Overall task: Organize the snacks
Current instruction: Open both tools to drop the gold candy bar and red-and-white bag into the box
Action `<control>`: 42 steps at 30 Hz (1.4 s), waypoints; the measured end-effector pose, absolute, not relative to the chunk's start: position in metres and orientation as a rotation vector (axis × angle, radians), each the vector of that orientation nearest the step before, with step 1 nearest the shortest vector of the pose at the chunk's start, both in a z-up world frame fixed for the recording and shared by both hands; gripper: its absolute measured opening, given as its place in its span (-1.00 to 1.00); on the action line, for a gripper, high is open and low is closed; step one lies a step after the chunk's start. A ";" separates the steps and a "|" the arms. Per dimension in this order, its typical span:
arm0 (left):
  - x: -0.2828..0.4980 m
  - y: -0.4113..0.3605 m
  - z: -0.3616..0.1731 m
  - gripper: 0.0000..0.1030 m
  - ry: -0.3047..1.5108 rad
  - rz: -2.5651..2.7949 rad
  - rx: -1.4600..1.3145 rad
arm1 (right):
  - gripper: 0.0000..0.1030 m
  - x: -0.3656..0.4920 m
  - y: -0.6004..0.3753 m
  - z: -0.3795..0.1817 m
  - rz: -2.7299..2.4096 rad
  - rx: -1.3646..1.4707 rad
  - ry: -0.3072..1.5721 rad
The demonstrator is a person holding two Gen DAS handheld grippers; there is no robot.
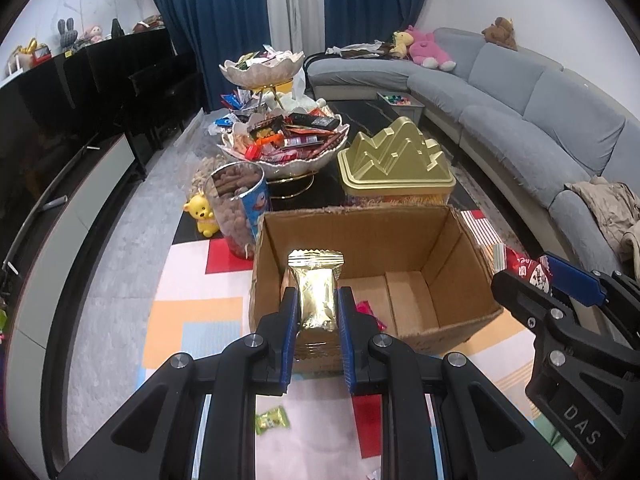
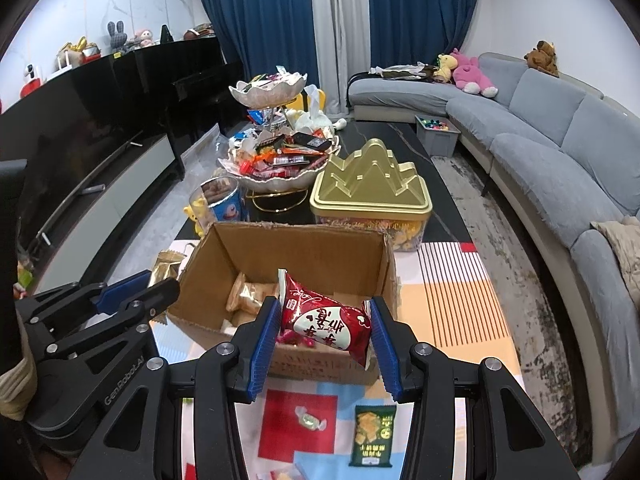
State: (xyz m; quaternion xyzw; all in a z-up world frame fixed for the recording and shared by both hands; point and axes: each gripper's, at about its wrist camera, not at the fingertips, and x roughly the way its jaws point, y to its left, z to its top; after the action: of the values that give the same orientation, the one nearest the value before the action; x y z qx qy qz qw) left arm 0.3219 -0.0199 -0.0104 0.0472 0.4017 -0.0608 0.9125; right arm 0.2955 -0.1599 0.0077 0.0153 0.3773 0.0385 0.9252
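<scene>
My left gripper is shut on a gold foil snack packet, held upright over the near left corner of the open cardboard box. My right gripper is shut on a red snack bag with white lettering, held above the box's near side. Inside the box lie tan packets and pink wrapped sweets. The right gripper with the red bag also shows at the right of the left wrist view. The left gripper shows at the left of the right wrist view.
Behind the box stand a gold mountain-lidded tin, a tiered shell-shaped snack stand and a clear jar of brown snacks. On the colourful mat lie a green candy, a wrapped candy and a green packet. A grey sofa curves along the right.
</scene>
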 end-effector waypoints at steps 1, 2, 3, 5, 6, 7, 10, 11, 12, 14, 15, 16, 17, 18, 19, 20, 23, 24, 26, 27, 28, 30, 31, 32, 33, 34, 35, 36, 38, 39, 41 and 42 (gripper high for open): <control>0.325 -0.021 -0.010 -0.60 0.827 -0.126 0.096 | -0.10 0.300 -0.159 0.008 0.080 0.031 0.774; 0.328 -0.021 -0.011 -0.60 0.828 -0.127 0.095 | -0.10 0.302 -0.159 0.008 0.080 0.031 0.773; 0.332 -0.022 -0.011 -0.61 0.829 -0.128 0.094 | -0.10 0.305 -0.159 0.008 0.080 0.031 0.773; 0.338 -0.023 -0.013 -0.60 0.831 -0.128 0.093 | -0.10 0.308 -0.159 0.008 0.080 0.031 0.772; 0.340 -0.023 -0.014 -0.60 0.832 -0.129 0.093 | -0.10 0.308 -0.159 0.008 0.080 0.030 0.772; 0.342 -0.023 -0.015 -0.60 0.833 -0.129 0.092 | -0.10 0.312 -0.159 0.009 0.079 0.029 0.772; 0.349 -0.022 -0.018 -0.60 0.836 -0.126 0.089 | -0.10 0.320 -0.160 0.009 0.078 0.027 0.772; 0.351 -0.022 -0.019 -0.60 0.836 -0.126 0.087 | -0.10 0.323 -0.160 0.009 0.077 0.025 0.772; 0.352 -0.022 -0.020 -0.60 0.838 -0.127 0.085 | -0.10 0.326 -0.160 0.009 0.076 0.024 0.772; 0.357 -0.021 -0.022 -0.60 0.841 -0.128 0.079 | -0.10 0.331 -0.160 0.008 0.076 0.021 0.774; 0.360 -0.020 -0.023 -0.60 0.842 -0.129 0.076 | -0.10 0.333 -0.160 0.007 0.077 0.019 0.776; 0.361 -0.020 -0.023 -0.60 0.842 -0.129 0.075 | -0.10 0.336 -0.159 0.005 0.079 0.018 0.779; 0.362 -0.020 -0.024 -0.60 0.842 -0.129 0.075 | -0.10 0.336 -0.160 0.004 0.080 0.017 0.781; 0.364 -0.020 -0.024 -0.60 0.843 -0.130 0.076 | -0.10 0.337 -0.159 0.003 0.081 0.016 0.783; 0.365 -0.020 -0.025 -0.60 0.843 -0.131 0.076 | -0.10 0.340 -0.159 0.002 0.082 0.014 0.784; 0.366 -0.019 -0.025 -0.60 0.843 -0.131 0.076 | -0.10 0.342 -0.159 0.002 0.083 0.013 0.785; 0.368 -0.019 -0.025 -0.60 0.844 -0.132 0.074 | -0.10 0.346 -0.158 0.000 0.090 0.012 0.786; 0.370 -0.019 -0.026 -0.60 0.845 -0.133 0.072 | -0.10 0.347 -0.158 0.000 0.092 0.012 0.786; 0.374 -0.019 -0.027 -0.60 0.849 -0.131 0.072 | -0.09 0.351 -0.158 -0.001 0.096 0.009 0.788; 0.376 -0.019 -0.028 -0.60 0.851 -0.131 0.072 | -0.09 0.354 -0.158 -0.002 0.097 0.005 0.790; 0.378 -0.019 -0.028 -0.60 0.851 -0.131 0.073 | -0.09 0.355 -0.157 -0.002 0.098 0.003 0.792; 0.381 -0.018 -0.029 -0.60 0.852 -0.131 0.075 | -0.09 0.358 -0.158 -0.003 0.099 0.000 0.795; 0.382 -0.019 -0.029 -0.60 0.852 -0.133 0.076 | -0.09 0.360 -0.158 -0.003 0.100 -0.003 0.796; 0.382 -0.019 -0.029 -0.60 0.853 -0.134 0.075 | -0.09 0.361 -0.158 -0.004 0.100 -0.003 0.797; 0.383 -0.019 -0.030 -0.60 0.853 -0.133 0.077 | -0.08 0.361 -0.159 -0.004 0.102 -0.004 0.798; 0.384 -0.019 -0.030 -0.60 0.854 -0.134 0.078 | -0.08 0.362 -0.159 -0.005 0.103 -0.005 0.799; 0.385 -0.019 -0.031 -0.60 0.855 -0.134 0.078 | -0.08 0.363 -0.159 -0.005 0.105 -0.007 0.800; 0.385 -0.019 -0.031 -0.60 0.856 -0.134 0.078 | -0.08 0.364 -0.159 -0.005 0.107 -0.009 0.802; 0.385 -0.018 -0.032 -0.59 0.856 -0.132 0.076 | -0.08 0.364 -0.159 -0.006 0.109 -0.011 0.802; 0.384 -0.018 -0.032 -0.58 0.855 -0.131 0.075 | -0.07 0.364 -0.159 -0.006 0.108 -0.014 0.801; 0.384 -0.017 -0.032 -0.37 0.856 -0.128 0.073 | -0.02 0.364 -0.158 -0.005 0.109 -0.018 0.799; 0.383 -0.016 -0.032 -0.29 0.853 -0.125 0.072 | 0.01 0.364 -0.158 -0.005 0.111 -0.021 0.799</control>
State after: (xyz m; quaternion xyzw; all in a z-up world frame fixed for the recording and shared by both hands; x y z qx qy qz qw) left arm 0.3832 -0.0164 -0.0319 0.0350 0.4135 -0.0607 0.9078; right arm 0.3638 -0.1578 -0.0048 -0.0104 0.3885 0.0539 0.9198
